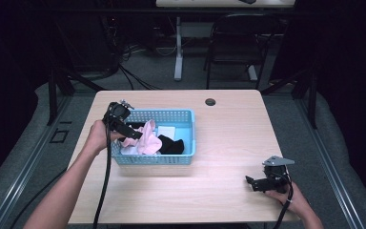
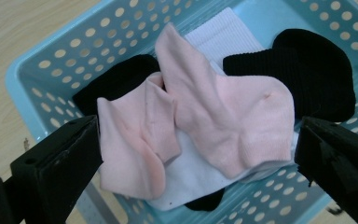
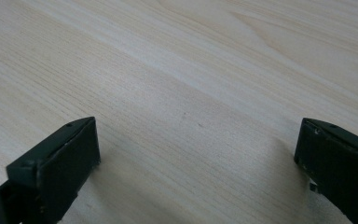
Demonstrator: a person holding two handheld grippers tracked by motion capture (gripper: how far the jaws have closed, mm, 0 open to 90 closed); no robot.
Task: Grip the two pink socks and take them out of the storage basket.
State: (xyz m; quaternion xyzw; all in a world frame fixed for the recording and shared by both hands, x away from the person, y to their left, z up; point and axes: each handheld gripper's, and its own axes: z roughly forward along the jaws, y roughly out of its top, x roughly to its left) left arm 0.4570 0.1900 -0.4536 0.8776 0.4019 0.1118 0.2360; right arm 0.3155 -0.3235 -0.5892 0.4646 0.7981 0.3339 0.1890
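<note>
Across the middle of the high view I have the pale wooden table (image 1: 219, 143), its grain also running under my right gripper in that gripper's own view. On its left half sits the light blue perforated basket (image 1: 181, 157), long side facing me, with a small dark grommet hole (image 1: 210, 102) in the tabletop well beyond it.

Inside the basket lies a heap of socks. From the left gripper view, the larger pink sock (image 2: 223, 116) lies on top in the middle, its cuff pointing to the basket's far wall. A second, smaller pink sock (image 2: 130, 149) lies folded just beside it, touching it, nearer the left jaw. Under both I see a white sock (image 2: 191, 179), and another white ribbed piece (image 2: 223, 35) shows past the big pink one. A black sock (image 2: 307, 74) lies bunched against the basket's right wall, and another black sock (image 2: 116, 81) peeks from beneath the pink pair.

My left gripper (image 1: 124, 128) hangs over the basket's left end, tipped down at the pile. Its jaws are spread wide, one at either side of the two pink socks in its own view, and I cannot tell whether they touch the fabric; nothing is pinched.

My right gripper (image 1: 262, 182) sits low at the near right corner of the table, well apart from the basket, jaws likewise spread wide over bare wood.
</note>
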